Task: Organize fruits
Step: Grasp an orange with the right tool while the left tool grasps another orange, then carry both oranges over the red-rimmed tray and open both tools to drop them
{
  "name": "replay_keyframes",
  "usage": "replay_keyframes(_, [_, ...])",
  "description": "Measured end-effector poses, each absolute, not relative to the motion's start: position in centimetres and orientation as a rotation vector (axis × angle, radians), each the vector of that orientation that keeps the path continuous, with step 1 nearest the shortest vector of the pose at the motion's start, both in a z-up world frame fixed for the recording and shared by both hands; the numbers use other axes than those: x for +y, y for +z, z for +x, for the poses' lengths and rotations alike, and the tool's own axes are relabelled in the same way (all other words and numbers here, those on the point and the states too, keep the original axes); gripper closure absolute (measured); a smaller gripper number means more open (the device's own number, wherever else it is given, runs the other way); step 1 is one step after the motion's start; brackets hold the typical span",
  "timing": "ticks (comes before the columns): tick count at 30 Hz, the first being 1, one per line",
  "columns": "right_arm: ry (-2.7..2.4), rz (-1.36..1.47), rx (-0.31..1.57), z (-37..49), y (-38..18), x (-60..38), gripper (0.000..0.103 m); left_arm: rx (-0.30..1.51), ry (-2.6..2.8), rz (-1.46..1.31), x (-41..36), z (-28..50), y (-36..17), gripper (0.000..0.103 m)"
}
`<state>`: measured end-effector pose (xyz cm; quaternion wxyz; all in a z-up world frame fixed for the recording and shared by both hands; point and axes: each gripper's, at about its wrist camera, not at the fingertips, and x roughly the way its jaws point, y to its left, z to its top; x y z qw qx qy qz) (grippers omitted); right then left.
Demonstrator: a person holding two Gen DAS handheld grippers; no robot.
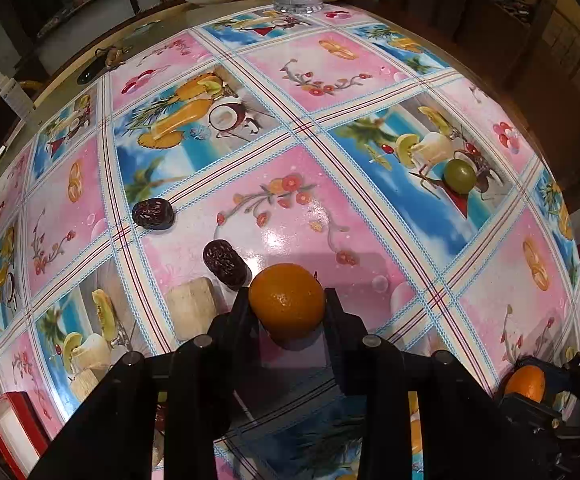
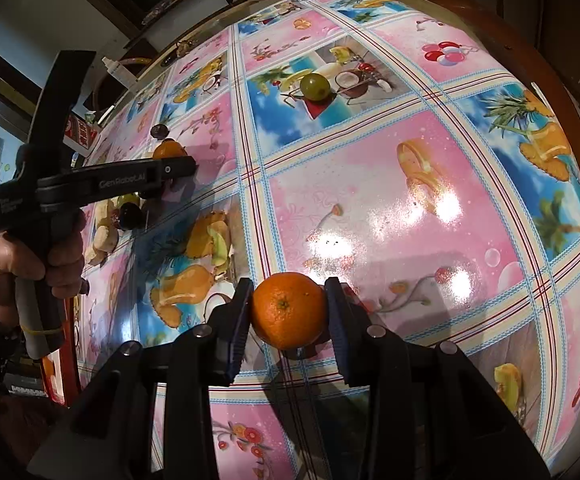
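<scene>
Patterned oilcloth covers the surface, over which 2 oranges are held: one orange pinched by the left gripper, another orange by the right gripper. Judged mid-carry, both need setting down together, apart from the dates and green fruit.

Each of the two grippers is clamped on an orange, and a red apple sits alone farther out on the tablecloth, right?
Not quite: the lone fruit is green, not a red apple, as the left wrist view shows. Otherwise right: the left gripper and right gripper each clamp an orange.
</scene>
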<state>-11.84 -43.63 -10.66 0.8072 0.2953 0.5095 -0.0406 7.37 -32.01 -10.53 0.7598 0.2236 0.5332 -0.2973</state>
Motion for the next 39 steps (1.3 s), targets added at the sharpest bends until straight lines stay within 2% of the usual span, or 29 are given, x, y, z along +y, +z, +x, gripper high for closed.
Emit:
replay_keyframes(8, [-0.041,0.582,1.07,-11.4,-8.7,-42.0,0.065,1.107,-0.628,0.396,-27.2,5.3,-6.7,0.07])
replay_keyframes(12, [0.025,0.53,1.047,-10.4,-7.0,-39.5,0.065,1.076,-0.54,0.293,-19.3,2.1,-3.4,0.07])
replay_keyframes(18, [0.189,0.433,1.027,-7.3,-5.0,-32.6,0.065,1.062,-0.26,0.228,-6.4,-2.4,-1.2,0.07])
replay_keyframes(26, [0.453,0.291,1.031,-2.7,-3.3,-19.2,0.065,1.11,-0.034,0.117,4.6,-4.7,-3.1,0.07])
replay_keyframes(31, [0.582,0.21,1.048,-0.4,-3.3,-10.6,0.065,1.122,-0.016,0.1,6.6,-5.5,-4.9,0.07])
replay_keyframes(39, [0.622,0.162,1.144,1.1,-5.4,-2.8,0.064,1.156,-0.033,0.055,8.4,-5.9,-6.8,0.069])
